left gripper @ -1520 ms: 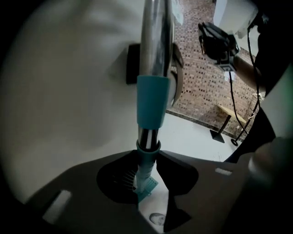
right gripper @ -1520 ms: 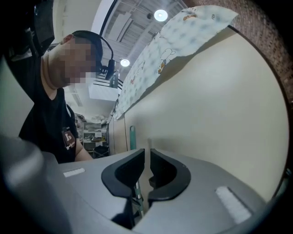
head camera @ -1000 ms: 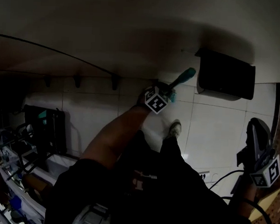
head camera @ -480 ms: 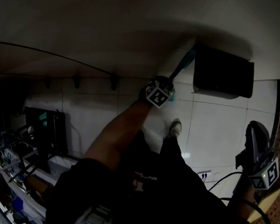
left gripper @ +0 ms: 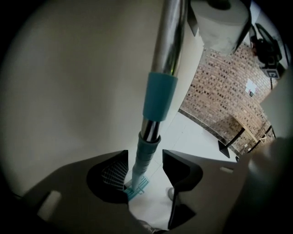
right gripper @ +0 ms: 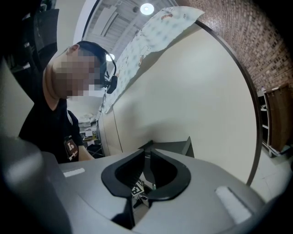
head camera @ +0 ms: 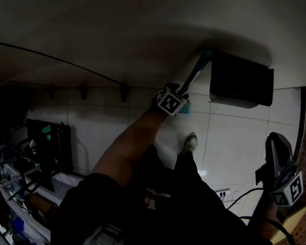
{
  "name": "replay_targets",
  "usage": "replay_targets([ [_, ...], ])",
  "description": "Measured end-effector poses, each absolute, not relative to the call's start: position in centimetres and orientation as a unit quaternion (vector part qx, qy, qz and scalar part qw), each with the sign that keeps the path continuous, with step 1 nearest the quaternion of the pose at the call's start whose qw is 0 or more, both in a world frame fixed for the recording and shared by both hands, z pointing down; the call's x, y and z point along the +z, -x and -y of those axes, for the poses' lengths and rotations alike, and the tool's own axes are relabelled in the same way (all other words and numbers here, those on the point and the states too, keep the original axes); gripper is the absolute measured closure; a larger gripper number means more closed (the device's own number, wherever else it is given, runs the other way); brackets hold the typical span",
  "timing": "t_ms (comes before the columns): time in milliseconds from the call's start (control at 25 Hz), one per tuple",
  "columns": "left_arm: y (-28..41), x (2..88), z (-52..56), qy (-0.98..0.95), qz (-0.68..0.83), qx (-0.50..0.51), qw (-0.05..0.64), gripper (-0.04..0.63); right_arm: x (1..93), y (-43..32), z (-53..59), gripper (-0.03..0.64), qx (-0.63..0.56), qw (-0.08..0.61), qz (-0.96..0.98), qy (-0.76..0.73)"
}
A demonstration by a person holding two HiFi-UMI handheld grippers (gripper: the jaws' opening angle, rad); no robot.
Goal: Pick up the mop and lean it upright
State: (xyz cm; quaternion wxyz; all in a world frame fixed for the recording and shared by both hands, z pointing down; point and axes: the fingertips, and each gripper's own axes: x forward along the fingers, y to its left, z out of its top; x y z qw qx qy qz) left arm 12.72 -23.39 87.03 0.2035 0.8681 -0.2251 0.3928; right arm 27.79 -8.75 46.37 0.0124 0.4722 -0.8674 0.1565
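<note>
The left gripper [left gripper: 144, 161] is spreading its fingers around the mop [left gripper: 160, 91], which leans against the wall [left gripper: 68, 68] toward 1 o'clock; the right gripper [right gripper: 147, 157], at 4 o'clock, has its fingers pressed together, empty

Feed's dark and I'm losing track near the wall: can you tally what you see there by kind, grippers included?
Grippers: 2 (left gripper, jaws opening with the mop between them; right gripper, shut)
Mop: 1
Toilet-paper roll: 1
Black wall-mounted holder: 1
Total: 5
</note>
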Motion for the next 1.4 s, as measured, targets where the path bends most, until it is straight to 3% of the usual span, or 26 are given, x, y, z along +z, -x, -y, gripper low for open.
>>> replay_targets([
  [280,-9.0,82.3,22.6,-0.879,0.259,0.314,0.248,0.36,45.2,-27.4,9.0,0.565,0.143,0.003,0.87,-0.472],
  [560,-3.5,63.1,23.8,-0.918,0.3,0.132,0.226,0.371,42.1,-26.2,10.5,0.565,0.118,0.004,0.877,-0.466],
  [840,0.1,44.6,22.6,-0.948,0.302,0.021,0.104,0.432,37.5,-23.5,12.3,0.565,0.084,0.015,0.889,-0.449],
  [960,1.1,39.2,21.7,-0.948,0.304,-0.015,0.092,0.465,35.2,-22.9,13.3,0.566,0.071,0.011,0.889,-0.452],
  [1280,4.0,33.2,20.0,-0.94,0.322,-0.071,0.081,0.594,31.3,-22.1,14.2,0.601,0.062,0.014,0.88,-0.471],
  [1400,4.0,32.8,19.4,-0.944,0.312,-0.077,0.076,0.594,30.7,-22.1,14.2,0.603,0.073,0.003,0.879,-0.47],
])
